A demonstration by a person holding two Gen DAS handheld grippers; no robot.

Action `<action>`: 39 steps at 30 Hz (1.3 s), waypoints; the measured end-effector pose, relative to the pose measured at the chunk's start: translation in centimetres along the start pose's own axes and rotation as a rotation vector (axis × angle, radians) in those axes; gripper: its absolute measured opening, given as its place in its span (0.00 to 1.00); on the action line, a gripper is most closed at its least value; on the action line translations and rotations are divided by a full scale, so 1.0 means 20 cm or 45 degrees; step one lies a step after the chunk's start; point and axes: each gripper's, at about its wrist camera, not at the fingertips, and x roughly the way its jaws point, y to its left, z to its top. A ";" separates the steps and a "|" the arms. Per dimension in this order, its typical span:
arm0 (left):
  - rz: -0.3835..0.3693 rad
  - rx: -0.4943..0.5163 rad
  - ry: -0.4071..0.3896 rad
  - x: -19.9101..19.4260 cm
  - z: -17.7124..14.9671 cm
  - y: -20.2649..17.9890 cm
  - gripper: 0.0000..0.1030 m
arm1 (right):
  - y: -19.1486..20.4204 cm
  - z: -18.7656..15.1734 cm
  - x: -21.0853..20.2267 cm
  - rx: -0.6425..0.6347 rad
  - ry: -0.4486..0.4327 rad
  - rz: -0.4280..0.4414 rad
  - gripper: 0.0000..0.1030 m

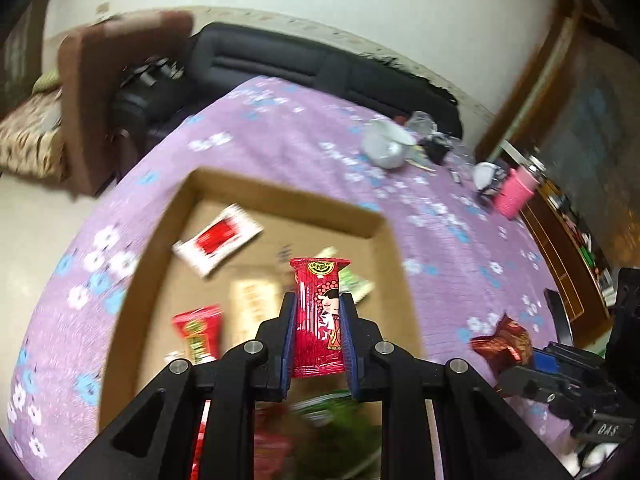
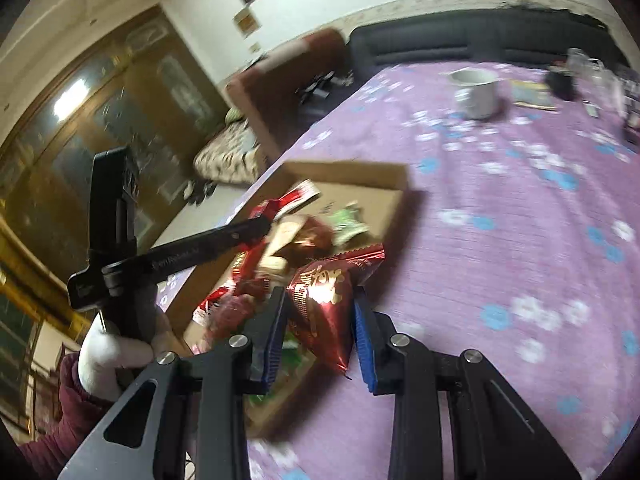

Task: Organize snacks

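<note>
Cardboard box [image 1: 384, 222], on purple tabletop [image 1: 280, 128].

Left gripper [image 1: 319, 334]: jaws clamped on red snack stick [image 1: 319, 316], long axis upright, directly above box.

Right gripper [image 2: 320, 320]: jaws holding dark red packet [image 2: 324, 300], just beside box's right wall.

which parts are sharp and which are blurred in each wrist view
Left wrist view: the left gripper and its red snack packet are crisp, while the cardboard box and floral tablecloth smear with motion blur. Right wrist view: the right gripper and dark red foil packet are sharp; the white mug and background blur, edges bowed by fisheye.
</note>
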 end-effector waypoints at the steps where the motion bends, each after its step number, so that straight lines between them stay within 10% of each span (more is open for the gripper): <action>1: 0.008 -0.016 0.006 0.01 -0.01 0.04 0.20 | 0.03 0.02 0.06 -0.014 0.018 -0.006 0.30; 8: 0.021 -0.090 0.018 0.04 -0.01 0.16 0.22 | 0.11 0.09 0.35 -0.059 0.094 -0.110 0.30; 13: 0.013 -0.129 -0.014 0.02 0.00 0.19 0.67 | 0.12 0.15 0.41 -0.101 0.075 -0.190 0.31; 18: 0.037 -0.129 -0.067 -0.04 -0.01 0.19 0.82 | 0.14 0.17 0.36 -0.127 0.007 -0.225 0.48; 39: 0.389 0.185 -0.552 -0.54 -0.22 -0.36 0.98 | 0.04 -0.12 -0.15 0.005 -0.216 -0.211 0.60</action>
